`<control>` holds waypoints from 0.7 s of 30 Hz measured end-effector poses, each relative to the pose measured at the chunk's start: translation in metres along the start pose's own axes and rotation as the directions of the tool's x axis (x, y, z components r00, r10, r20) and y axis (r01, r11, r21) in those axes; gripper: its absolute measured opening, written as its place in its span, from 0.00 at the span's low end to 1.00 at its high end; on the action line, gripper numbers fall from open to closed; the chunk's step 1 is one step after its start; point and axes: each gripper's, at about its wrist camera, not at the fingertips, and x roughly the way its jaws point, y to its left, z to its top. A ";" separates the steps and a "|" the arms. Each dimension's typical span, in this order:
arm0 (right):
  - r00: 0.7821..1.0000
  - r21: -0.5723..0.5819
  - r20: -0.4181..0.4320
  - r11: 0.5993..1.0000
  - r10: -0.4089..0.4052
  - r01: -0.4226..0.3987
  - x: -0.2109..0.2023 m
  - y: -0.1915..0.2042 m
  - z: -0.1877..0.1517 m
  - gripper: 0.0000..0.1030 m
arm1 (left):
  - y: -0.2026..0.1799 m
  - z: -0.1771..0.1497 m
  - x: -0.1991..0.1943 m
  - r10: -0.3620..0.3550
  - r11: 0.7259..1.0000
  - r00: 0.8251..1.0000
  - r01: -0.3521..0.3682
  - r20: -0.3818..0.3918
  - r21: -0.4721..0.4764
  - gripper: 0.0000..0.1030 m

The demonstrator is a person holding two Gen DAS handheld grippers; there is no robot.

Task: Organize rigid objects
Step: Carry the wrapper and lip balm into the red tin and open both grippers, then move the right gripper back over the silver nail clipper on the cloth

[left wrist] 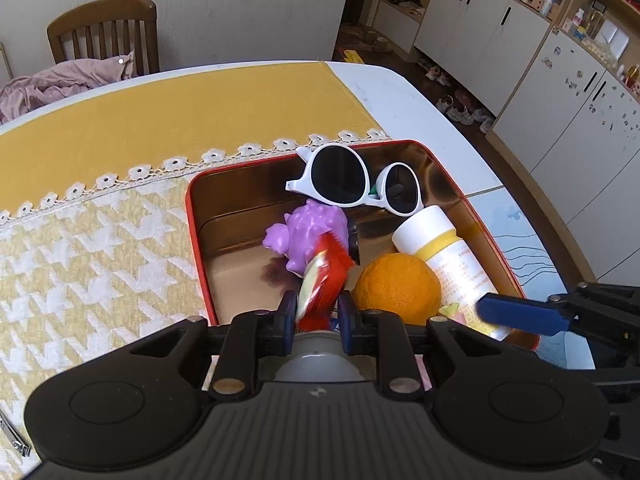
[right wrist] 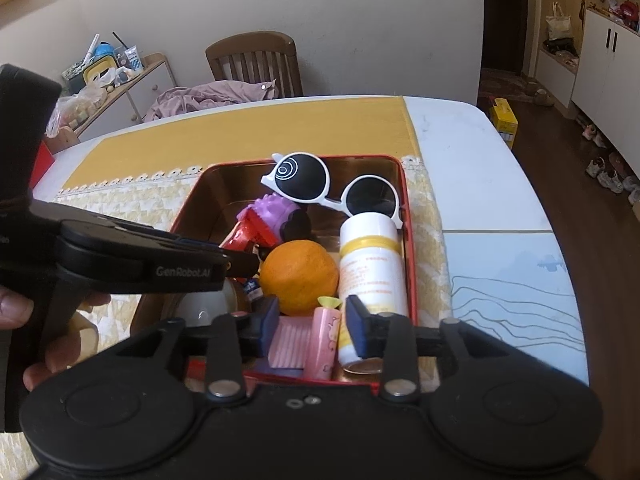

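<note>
A yellow cloth (left wrist: 168,120) covers the surface (left wrist: 400,92). Left gripper (left wrist: 318,312) pinches a red packet (left wrist: 324,276); only the right view shows the right gripper (right wrist: 313,322) parted around a pink tube (right wrist: 323,340).

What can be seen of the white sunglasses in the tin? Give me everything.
The white sunglasses have a glossy plastic-looking frame with two round dark lenses; one lens shows white concentric rings in the right wrist view. They lie tilted at the far end of the red tin, leaning on the purple toy, one rim touching the white bottle's cap.
</note>
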 end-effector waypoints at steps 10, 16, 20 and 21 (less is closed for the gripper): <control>1.000 0.010 0.031 1.000 -0.002 0.002 -0.017 -0.006 -0.004 0.52 | 0.001 -0.006 -0.021 -0.028 1.000 0.998 0.028 0.051 0.014 0.22; 0.999 0.013 0.051 1.000 -0.008 0.007 -0.028 -0.004 -0.004 0.57 | 0.005 -0.011 -0.042 -0.044 0.999 0.995 0.042 0.093 0.025 0.46; 0.998 0.001 0.065 1.000 -0.002 0.002 -0.037 0.002 -0.006 0.60 | 0.011 -0.018 -0.062 -0.050 0.998 0.989 0.044 0.137 0.040 0.57; 0.998 -0.002 0.070 1.000 -0.001 0.001 -0.040 0.004 -0.007 0.62 | 0.013 -0.020 -0.066 -0.052 0.998 0.989 0.047 0.140 0.040 0.57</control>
